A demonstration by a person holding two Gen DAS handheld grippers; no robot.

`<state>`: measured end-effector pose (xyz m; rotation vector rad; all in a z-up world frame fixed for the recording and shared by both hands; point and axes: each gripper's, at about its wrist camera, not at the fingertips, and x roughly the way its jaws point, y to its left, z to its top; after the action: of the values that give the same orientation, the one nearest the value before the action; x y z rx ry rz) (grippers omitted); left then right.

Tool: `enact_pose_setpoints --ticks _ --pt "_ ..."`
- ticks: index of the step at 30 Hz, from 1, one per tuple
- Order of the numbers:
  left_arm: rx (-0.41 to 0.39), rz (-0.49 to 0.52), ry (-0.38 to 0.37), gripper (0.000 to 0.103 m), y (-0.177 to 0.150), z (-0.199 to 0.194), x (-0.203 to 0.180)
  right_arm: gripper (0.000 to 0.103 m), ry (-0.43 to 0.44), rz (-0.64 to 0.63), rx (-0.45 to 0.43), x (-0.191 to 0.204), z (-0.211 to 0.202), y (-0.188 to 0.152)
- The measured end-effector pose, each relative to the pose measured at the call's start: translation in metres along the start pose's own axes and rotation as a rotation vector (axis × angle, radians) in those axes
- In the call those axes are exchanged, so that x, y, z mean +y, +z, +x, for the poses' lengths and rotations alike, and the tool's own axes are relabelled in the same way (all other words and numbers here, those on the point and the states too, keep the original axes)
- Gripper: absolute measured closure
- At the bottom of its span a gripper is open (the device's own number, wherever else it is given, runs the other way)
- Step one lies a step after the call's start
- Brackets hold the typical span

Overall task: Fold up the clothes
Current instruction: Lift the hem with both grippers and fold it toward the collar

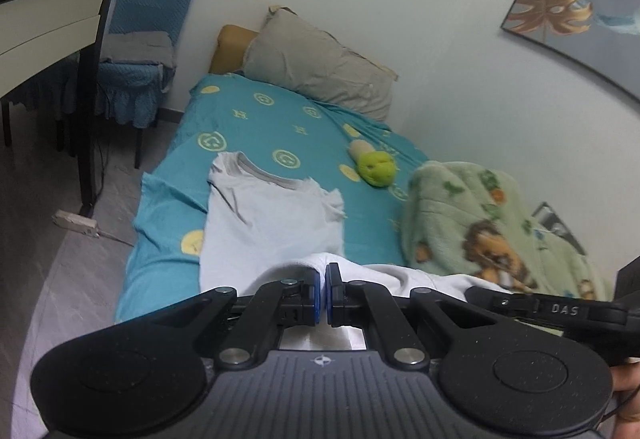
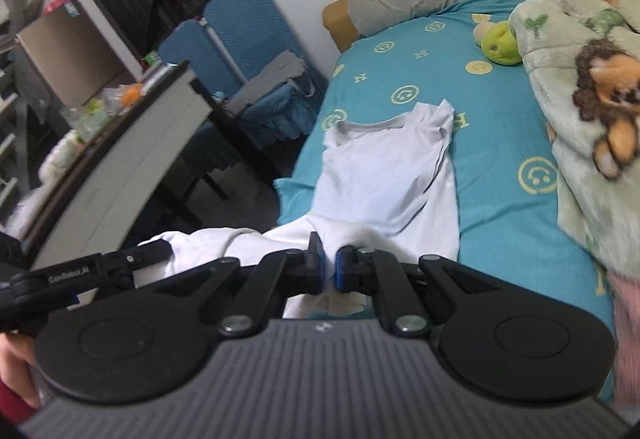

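Observation:
A pale white T-shirt (image 1: 272, 215) lies on the teal bed sheet (image 1: 256, 119), collar toward the pillow and sleeves folded in. Its bottom hem is lifted off the bed. My left gripper (image 1: 323, 293) is shut on the hem's left part, white cloth bunched over its blue pads. My right gripper (image 2: 328, 269) is shut on the hem's right part of the same T-shirt (image 2: 384, 175). The other gripper shows at the edge of each view, at about the same height. The cloth under the grippers is hidden.
A grey pillow (image 1: 320, 67) leans at the head of the bed. A green plush toy (image 1: 378, 169) and a green cartoon blanket (image 1: 500, 227) lie right of the shirt. Blue-covered chairs (image 1: 152, 19) and a table (image 1: 44, 11) stand to the left, beyond the bed's edge.

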<state>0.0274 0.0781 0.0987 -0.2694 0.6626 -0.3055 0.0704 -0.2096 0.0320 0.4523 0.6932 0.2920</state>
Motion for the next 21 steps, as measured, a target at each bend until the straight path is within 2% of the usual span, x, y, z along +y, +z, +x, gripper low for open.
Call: enact_pose_setpoints --ticks 6,12,16,21 --pt "0.002 0.039 0.089 0.1 0.014 0.097 0.018 0.094 -0.055 0.015 0.042 -0.034 0.085 0.022" --pt "-0.013 0.098 0.141 0.099 0.009 0.179 0.042 0.094 -0.08 0.023 0.082 -0.066 0.158 0.028" --pt "0.015 0.142 0.166 0.099 -0.002 0.228 0.058 0.094 -0.102 -0.007 0.105 -0.083 0.196 0.026" --pt "0.08 0.149 0.175 0.099 -0.015 0.277 0.078 0.094 -0.174 -0.069 0.158 -0.095 0.236 0.015"
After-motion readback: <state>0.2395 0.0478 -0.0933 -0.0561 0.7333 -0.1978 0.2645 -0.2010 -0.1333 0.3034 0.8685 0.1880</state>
